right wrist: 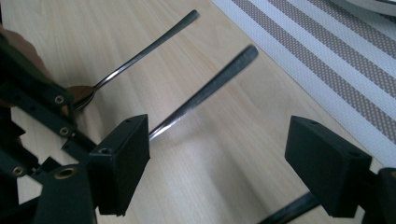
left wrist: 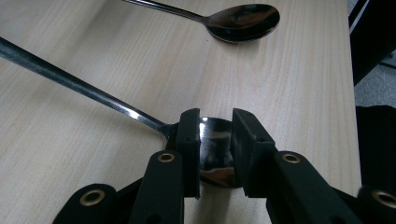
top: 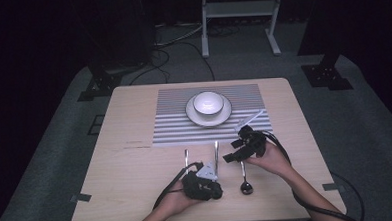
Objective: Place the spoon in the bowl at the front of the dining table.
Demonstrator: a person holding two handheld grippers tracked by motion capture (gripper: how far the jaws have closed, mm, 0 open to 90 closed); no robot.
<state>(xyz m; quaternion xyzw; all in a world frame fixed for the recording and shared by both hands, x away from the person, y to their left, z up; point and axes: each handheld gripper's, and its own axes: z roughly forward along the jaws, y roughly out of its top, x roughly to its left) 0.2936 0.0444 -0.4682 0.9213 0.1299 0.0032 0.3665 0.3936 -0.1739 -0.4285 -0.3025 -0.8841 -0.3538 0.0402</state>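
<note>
Near the table's near edge, the left gripper [left wrist: 215, 140] pinches the bowl of a shiny metal spoon [left wrist: 212, 156] that lies flat on the pale wooden table [top: 136, 168]. The smooth round bowl could slip out when lifted. Just right of it lies a second shiny spoon [top: 246, 186]. Above that one, the right gripper [right wrist: 224, 163] is spread wide, holding nothing. Farther off, a white bowl [top: 207, 102] sits on a white plate [top: 191, 115], on a striped mat [top: 174, 126].
</note>
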